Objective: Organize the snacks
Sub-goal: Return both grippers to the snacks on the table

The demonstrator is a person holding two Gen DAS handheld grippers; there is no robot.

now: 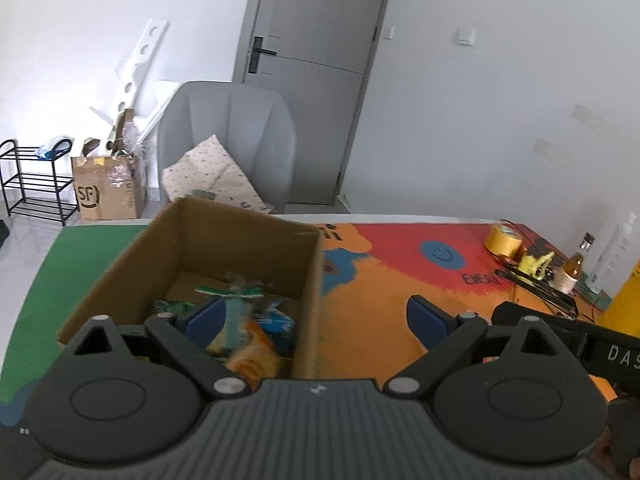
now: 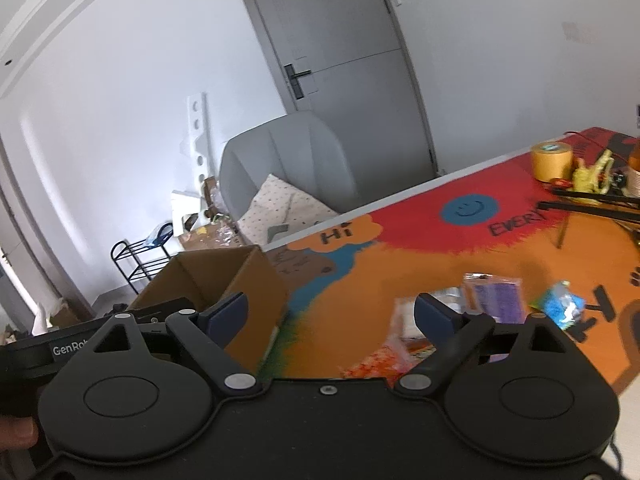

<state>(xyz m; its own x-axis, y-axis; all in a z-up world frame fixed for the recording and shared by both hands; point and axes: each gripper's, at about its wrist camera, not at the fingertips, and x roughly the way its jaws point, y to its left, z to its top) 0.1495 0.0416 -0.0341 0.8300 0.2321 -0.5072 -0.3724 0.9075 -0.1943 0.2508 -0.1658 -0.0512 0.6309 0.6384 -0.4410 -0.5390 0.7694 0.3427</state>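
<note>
Holding both tongs spread wide and empty, we are hovering the left gripper [image 1: 314,314] over the cardboard box [image 1: 192,240] of snacks [image 1: 244,320], the right gripper [image 2: 330,312] above loose packets [image 2: 494,296] on the table [image 2: 400,260].

A home room: grey armchair [image 1: 228,152], door [image 1: 316,80], shoe rack [image 1: 34,184].

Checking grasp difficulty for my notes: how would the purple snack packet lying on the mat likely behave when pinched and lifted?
The purple snack packet lies flat with a shiny film surface, so it is probably light, floppy and a bit slippery between pads. It seems to overlap neighbouring packets, so lifting might drag one along. Blur hides its seams.
</note>
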